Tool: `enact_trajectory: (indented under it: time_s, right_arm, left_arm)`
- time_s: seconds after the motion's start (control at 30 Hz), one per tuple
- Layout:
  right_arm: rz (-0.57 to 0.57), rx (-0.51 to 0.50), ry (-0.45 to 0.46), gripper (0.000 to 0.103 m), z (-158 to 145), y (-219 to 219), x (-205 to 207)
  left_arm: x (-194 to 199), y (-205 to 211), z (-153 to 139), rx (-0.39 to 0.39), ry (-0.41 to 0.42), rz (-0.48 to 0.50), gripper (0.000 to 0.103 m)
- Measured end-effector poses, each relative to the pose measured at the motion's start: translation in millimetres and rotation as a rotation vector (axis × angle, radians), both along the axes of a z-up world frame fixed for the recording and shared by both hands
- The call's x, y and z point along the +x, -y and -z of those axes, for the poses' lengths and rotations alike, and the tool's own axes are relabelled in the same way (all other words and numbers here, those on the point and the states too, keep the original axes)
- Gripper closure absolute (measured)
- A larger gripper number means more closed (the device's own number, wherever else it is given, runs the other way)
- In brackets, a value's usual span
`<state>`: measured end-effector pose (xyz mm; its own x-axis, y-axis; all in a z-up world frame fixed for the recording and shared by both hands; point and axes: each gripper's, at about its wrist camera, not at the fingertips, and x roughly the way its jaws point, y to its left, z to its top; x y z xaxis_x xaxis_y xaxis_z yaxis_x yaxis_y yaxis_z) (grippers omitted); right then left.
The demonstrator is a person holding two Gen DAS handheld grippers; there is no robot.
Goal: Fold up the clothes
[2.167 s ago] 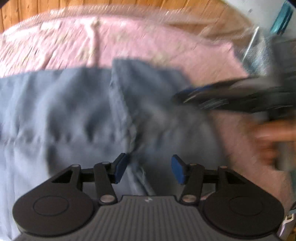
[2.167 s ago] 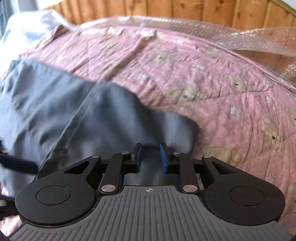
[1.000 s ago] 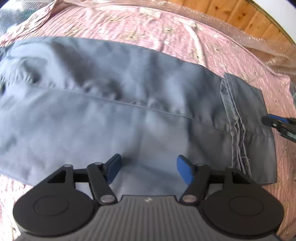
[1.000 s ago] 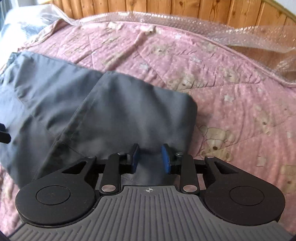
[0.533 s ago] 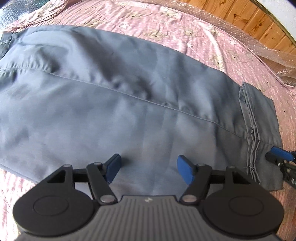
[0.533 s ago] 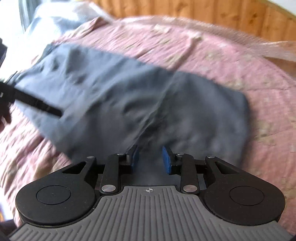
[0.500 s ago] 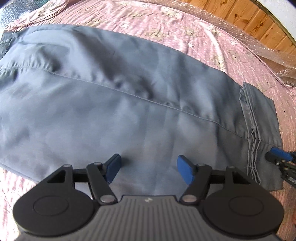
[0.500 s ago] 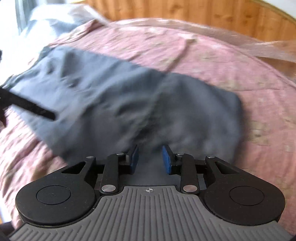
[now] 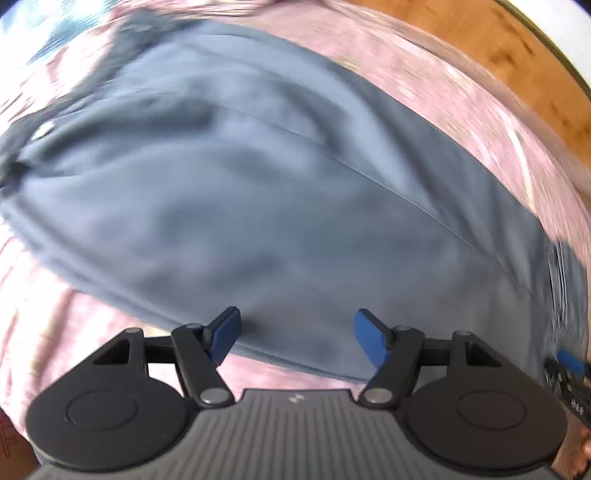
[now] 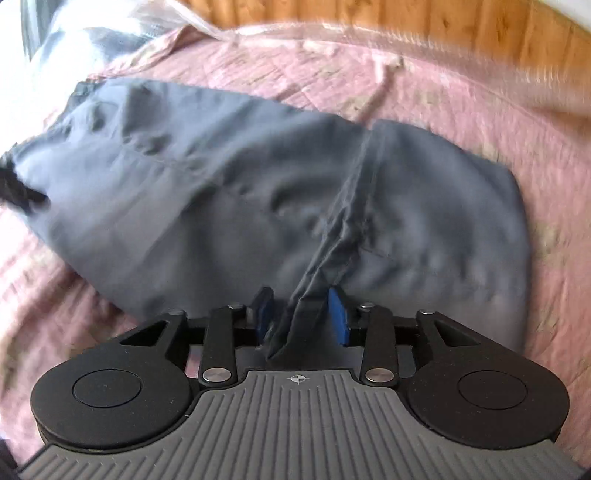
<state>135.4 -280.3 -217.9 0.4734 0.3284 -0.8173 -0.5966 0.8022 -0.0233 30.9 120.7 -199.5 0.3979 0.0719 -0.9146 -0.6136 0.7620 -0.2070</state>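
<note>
Grey trousers [image 9: 277, 206] lie flat across the pink bedspread [image 10: 461, 107], filling the frame centre; bare bedspread borders them at lower left and upper right. The left gripper [image 9: 295, 336] is spread wide, empty, over the near trouser edge. The right gripper [image 10: 301, 314] is narrowly parted, a bunched fabric fold between its pads [image 10: 338, 314].

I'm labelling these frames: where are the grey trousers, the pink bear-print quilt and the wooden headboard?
grey trousers [image 9: 295, 206]: left wrist view, middle of the cloth.
pink bear-print quilt [image 10: 461, 96]: right wrist view, bare patch beyond the trousers.
wooden headboard [image 10: 424, 14]: right wrist view, plank face.
</note>
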Motion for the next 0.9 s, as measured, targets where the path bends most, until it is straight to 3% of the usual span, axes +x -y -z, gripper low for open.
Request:
enact_trajectory:
  time_s: [0.03, 0.2, 0.33, 0.4, 0.43, 0.5, 0.63, 0.7, 0.77, 0.83, 0.87, 0.9]
  right_arm:
    - [0.022, -0.031, -0.001, 0.065, -5.6, -3.7, -1.1]
    - [0.099, 0.039, -0.028, 0.062, -25.5, -41.8, 6.1]
    - [0.159, 0.103, -0.05, 0.06, -41.1, -73.0, 12.2]
    - [0.189, 0.135, -0.061, 0.055, -48.9, -88.5, 15.2]
    - [0.205, 0.15, -0.066, 0.047, -52.8, -96.3, 16.8]
    - [0.339, 0.127, -0.045, 0.036, -46.0, -62.5, 19.0]
    - [0.613, 0.068, 0.01, 0.029, -36.7, 24.4, 17.6]
    - [0.702, 0.067, 0.017, 0.023, -33.1, 69.5, 14.0]
    - [0.733, 0.096, -0.028, 0.023, -23.4, 103.7, 16.7]
    - [0.701, 0.151, -0.09, 0.037, -10.0, 121.1, 21.1]
    - [0.662, 0.187, -0.108, 0.06, -5.2, 128.0, 21.7]
    - [0.631, 0.186, -0.089, 0.068, -5.2, 129.4, 20.8]
  left_arm:
    - [-7.2, -12.4, -1.6, -0.002, 0.003, -0.019, 0.034]
    - [-55.6, -98.4, -20.0, 0.052, 0.03, -0.147, 0.025]
    - [-79.9, -159.1, -31.3, 0.101, 0.027, -0.195, 0.028]
    - [-65.5, -153.5, -36.6, 0.085, 0.066, -0.133, 0.026]
    - [-56.9, -148.5, -38.9, 0.076, 0.084, -0.099, 0.026]
    - [-18.2, -101.5, -39.3, 0.04, 0.1, 0.023, 0.026]
    - [59.2, -7.5, -40.2, -0.03, 0.132, 0.266, 0.026]
    - [104.9, 51.2, -45.4, -0.043, 0.139, 0.396, 0.026]
    - [148.0, 117.5, -53.0, -0.038, 0.141, 0.509, 0.023]
    - [187.8, 182.4, -58.5, -0.04, 0.148, 0.617, 0.02]
    - [199.1, 207.4, -57.1, -0.031, 0.138, 0.656, 0.019]
    - [210.4, 232.4, -55.7, -0.022, 0.128, 0.695, 0.019]
